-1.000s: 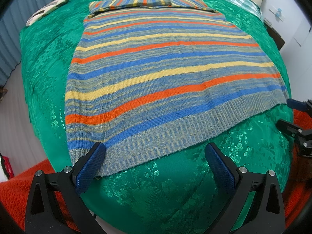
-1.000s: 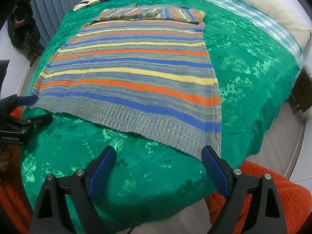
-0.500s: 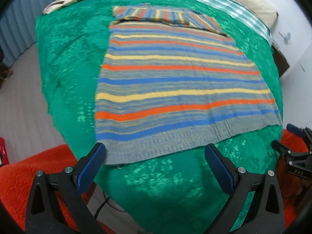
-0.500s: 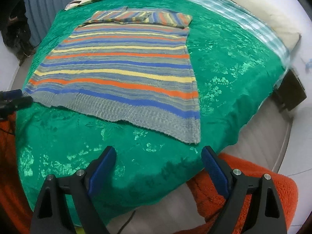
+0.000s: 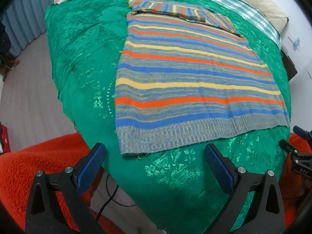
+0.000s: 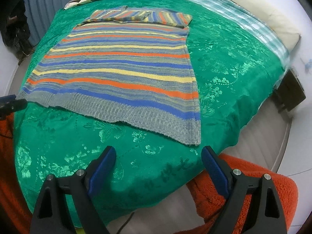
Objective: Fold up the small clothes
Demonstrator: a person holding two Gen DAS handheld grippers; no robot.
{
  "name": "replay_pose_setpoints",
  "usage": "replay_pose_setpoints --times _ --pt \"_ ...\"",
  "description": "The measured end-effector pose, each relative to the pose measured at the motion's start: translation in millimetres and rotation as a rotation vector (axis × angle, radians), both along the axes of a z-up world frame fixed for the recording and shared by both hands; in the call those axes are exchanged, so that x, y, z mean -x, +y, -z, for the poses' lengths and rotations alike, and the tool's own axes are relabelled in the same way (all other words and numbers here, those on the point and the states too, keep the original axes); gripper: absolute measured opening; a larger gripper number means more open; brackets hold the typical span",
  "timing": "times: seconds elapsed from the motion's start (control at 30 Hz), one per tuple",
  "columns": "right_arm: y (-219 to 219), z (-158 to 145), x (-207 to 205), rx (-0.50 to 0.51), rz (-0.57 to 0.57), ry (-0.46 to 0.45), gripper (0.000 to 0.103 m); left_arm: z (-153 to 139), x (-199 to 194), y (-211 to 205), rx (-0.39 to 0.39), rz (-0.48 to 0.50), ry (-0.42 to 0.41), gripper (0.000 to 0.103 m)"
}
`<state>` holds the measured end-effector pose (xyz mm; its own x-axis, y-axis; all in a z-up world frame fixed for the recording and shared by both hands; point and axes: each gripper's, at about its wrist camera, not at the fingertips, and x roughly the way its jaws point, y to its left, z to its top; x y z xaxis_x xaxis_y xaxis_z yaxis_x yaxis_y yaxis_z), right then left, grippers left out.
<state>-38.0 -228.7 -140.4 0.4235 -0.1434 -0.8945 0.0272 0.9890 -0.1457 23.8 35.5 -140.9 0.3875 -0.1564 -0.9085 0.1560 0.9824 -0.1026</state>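
The striped sweater (image 5: pixel 195 81) is lying flat on the green bedspread (image 5: pixel 81 44), its ribbed hem (image 6: pixel 120 115) facing the foot of the bed and its sleeves folded across the top, with bare green cloth showing on both sides and below the hem. The left gripper (image 5: pixel 154 167) and the right gripper (image 6: pixel 158 165) are both hanging spread wide over that bare strip, pinching nothing and clear of the hem. Small pale lettering on the right gripper's body at the left view's edge is too small to read.
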Motion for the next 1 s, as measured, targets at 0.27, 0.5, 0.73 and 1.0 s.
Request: replay_pose_setpoints --times 0.27,0.5,0.73,1.0 --pt "0.5 0.3 0.8 0.008 -0.005 -0.002 0.089 3.0 -1.2 6.4 0.004 -0.025 0.010 0.101" --pt "0.6 0.8 1.8 0.012 -0.008 -0.003 0.089 4.5 0.2 8.2 0.002 -0.030 0.013 0.101" --pt "-21.8 -14.9 0.7 -0.035 0.010 -0.042 0.087 -17.8 -11.3 42.6 0.061 -0.093 -0.022 0.101" --pt "-119.4 -34.9 -13.0 -0.357 0.129 -0.072 0.083 -3.5 -36.2 55.6 0.094 -0.070 0.041 0.097"
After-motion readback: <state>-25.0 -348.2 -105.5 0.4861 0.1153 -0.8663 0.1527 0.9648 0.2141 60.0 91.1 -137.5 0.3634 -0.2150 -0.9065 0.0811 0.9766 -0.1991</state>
